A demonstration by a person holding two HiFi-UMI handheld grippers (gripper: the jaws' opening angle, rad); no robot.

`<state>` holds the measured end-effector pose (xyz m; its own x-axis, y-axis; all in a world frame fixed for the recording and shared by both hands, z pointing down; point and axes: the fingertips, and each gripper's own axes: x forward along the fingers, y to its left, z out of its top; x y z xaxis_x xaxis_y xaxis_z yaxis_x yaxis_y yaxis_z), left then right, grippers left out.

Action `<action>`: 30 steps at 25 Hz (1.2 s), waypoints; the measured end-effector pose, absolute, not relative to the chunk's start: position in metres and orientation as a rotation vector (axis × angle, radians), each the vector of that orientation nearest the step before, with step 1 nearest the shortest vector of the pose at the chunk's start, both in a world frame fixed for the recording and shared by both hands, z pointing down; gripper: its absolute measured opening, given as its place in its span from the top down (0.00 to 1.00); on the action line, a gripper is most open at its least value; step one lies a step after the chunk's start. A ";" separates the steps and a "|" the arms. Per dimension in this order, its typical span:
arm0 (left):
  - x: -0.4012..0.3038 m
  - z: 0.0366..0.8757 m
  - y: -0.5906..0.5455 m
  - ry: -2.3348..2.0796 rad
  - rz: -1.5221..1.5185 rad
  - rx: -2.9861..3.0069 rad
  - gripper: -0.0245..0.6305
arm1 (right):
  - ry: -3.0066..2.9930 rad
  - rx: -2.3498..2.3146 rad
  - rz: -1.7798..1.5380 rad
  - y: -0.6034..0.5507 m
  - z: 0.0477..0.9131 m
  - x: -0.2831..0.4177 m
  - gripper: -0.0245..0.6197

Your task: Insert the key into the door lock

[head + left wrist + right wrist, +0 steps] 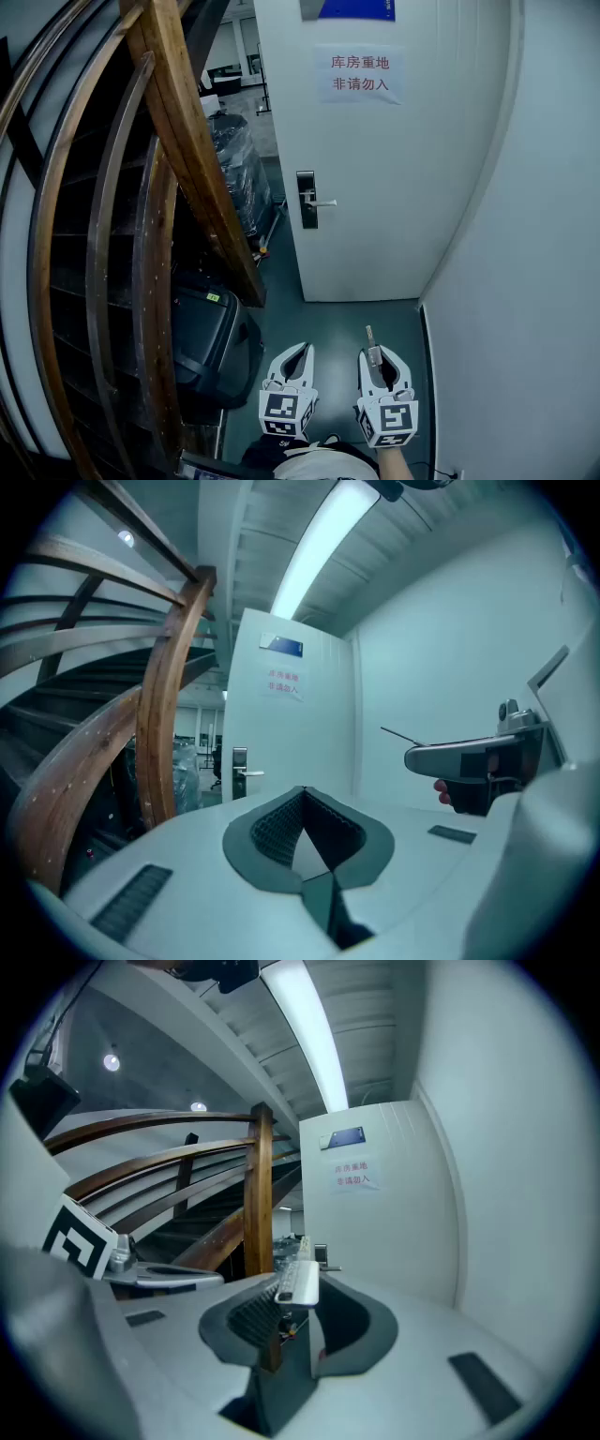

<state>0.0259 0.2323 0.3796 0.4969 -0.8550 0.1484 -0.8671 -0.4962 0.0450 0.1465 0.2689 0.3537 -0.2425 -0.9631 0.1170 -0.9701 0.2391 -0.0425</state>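
Observation:
A white door [375,169] with a paper sign stands ahead, and its metal lock plate and lever handle [307,200] are on its left edge. The lock also shows small and far off in the left gripper view [240,772] and the right gripper view [321,1256]. My right gripper [377,356] is shut on a silver key [371,339] whose blade points toward the door, well short of the lock. In its own view the key [298,1283] lies between the pads. My left gripper [302,351] is beside it, shut and holding nothing [302,789].
A curved wooden stair rail [187,141] fills the left side. A black case [202,342] lies on the floor under it. Wrapped goods [239,169] stand beyond the door's left edge. A white wall [525,281] closes the right side.

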 end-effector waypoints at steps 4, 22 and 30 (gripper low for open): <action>0.030 0.381 0.234 -1.516 0.161 2.622 0.96 | -2.426 1.885 0.165 0.270 0.356 0.148 0.79; 0.030 0.407 0.249 -1.577 0.182 2.542 0.96 | -2.511 1.785 0.248 0.278 0.379 0.145 0.79; 0.002 0.429 0.218 -1.639 0.183 2.459 0.96 | -2.546 1.671 0.265 0.246 0.399 0.113 0.79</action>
